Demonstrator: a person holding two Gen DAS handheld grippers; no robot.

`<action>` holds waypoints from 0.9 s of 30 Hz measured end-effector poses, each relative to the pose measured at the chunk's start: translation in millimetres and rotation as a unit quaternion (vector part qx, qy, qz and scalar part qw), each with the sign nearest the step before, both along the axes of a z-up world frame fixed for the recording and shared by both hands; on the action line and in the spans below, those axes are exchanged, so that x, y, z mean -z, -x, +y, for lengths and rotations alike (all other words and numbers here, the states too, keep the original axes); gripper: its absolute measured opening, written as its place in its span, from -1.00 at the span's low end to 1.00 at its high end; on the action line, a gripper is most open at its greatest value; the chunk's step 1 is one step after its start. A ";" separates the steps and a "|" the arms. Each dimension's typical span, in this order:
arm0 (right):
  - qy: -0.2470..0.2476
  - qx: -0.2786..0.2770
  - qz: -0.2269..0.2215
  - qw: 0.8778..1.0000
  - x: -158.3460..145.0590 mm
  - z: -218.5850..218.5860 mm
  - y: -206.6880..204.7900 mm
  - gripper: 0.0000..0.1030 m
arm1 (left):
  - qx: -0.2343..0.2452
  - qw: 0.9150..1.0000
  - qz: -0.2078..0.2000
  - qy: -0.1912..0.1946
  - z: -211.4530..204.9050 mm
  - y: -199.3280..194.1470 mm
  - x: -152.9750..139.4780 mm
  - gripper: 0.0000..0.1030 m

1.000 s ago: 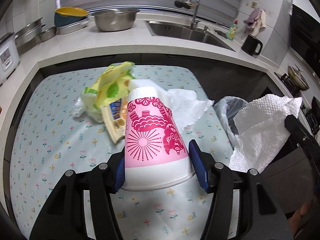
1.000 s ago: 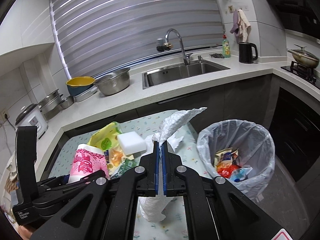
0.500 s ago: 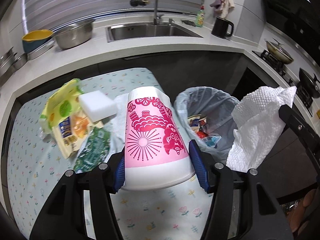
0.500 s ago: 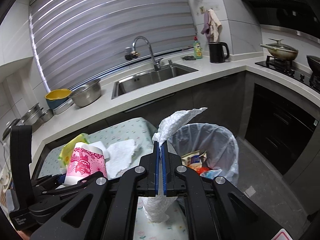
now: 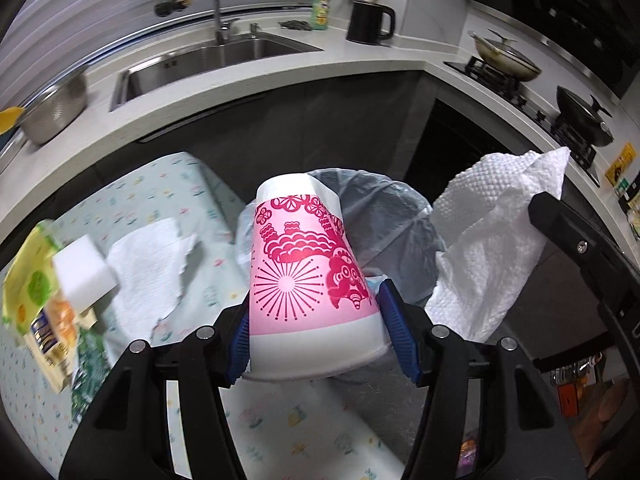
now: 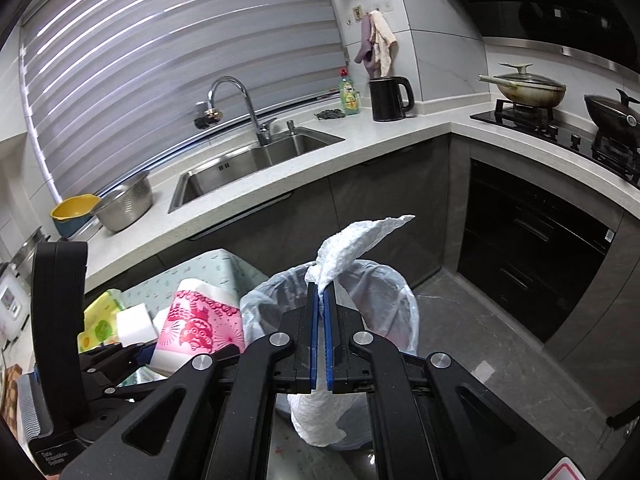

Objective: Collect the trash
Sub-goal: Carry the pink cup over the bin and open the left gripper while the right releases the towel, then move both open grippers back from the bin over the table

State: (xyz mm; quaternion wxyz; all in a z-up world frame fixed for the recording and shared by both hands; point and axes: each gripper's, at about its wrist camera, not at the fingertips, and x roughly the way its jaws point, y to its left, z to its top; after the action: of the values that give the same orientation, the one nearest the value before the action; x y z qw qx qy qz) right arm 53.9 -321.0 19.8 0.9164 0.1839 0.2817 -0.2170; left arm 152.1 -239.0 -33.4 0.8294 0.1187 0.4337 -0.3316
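Note:
My left gripper (image 5: 320,334) is shut on an upside-down pink-and-white paper cup (image 5: 306,276), held just in front of the bin's rim. The cup (image 6: 200,330) also shows at lower left in the right wrist view. My right gripper (image 6: 321,308) is shut on a crumpled white paper towel (image 6: 352,246) that hangs above the bin (image 6: 384,300). That towel (image 5: 492,240) appears to the right in the left wrist view. The bin (image 5: 384,208), lined with a clear bag, stands on the floor beside the table; its contents are mostly hidden.
On the floral tablecloth (image 5: 168,184) lie another paper towel (image 5: 148,272), a white sponge (image 5: 82,276), a yellow wrapper (image 5: 30,284) and snack packets (image 5: 52,336). Behind run a countertop with a sink (image 6: 248,164), a metal bowl (image 6: 128,202), a black kettle (image 6: 390,98) and a stove with pans (image 6: 528,88).
Both grippers have swung right, away from the table's middle toward the bin, each keeping its hold. The bin now sits directly behind the cup and under the towel.

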 end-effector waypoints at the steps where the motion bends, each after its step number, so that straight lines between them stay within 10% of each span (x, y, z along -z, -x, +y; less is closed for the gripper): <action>1: -0.002 0.003 0.002 1.000 2.6 -4.0 -2.9 -0.95 | 0.005 1.000 -0.001 0.000 -5.4 -2.0 2.7 0.06; 10: 0.003 0.013 0.012 1.000 8.8 -25.8 -28.5 -0.95 | 0.004 0.999 -0.034 -0.002 -24.2 -18.1 10.2 0.61; 17: 0.005 0.007 0.012 1.000 8.2 -27.3 -48.5 -0.92 | -0.027 0.999 -0.041 0.003 -2.8 -29.1 5.9 0.68; 23: 0.015 0.008 0.007 1.000 7.3 -16.2 -57.7 -0.10 | -0.061 0.997 -0.051 0.011 25.9 -34.9 -0.7 0.75; 27: 0.035 -0.001 0.008 0.999 1.2 -3.5 -63.8 0.09 | -0.083 0.995 -0.052 0.013 45.5 -39.2 -3.1 0.76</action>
State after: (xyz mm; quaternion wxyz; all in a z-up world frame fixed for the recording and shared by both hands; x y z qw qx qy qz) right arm 117.7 -324.5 18.6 0.9202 0.1498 0.2811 -0.2274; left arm 191.3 -193.5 -30.2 0.8769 0.0887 0.3938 -0.2609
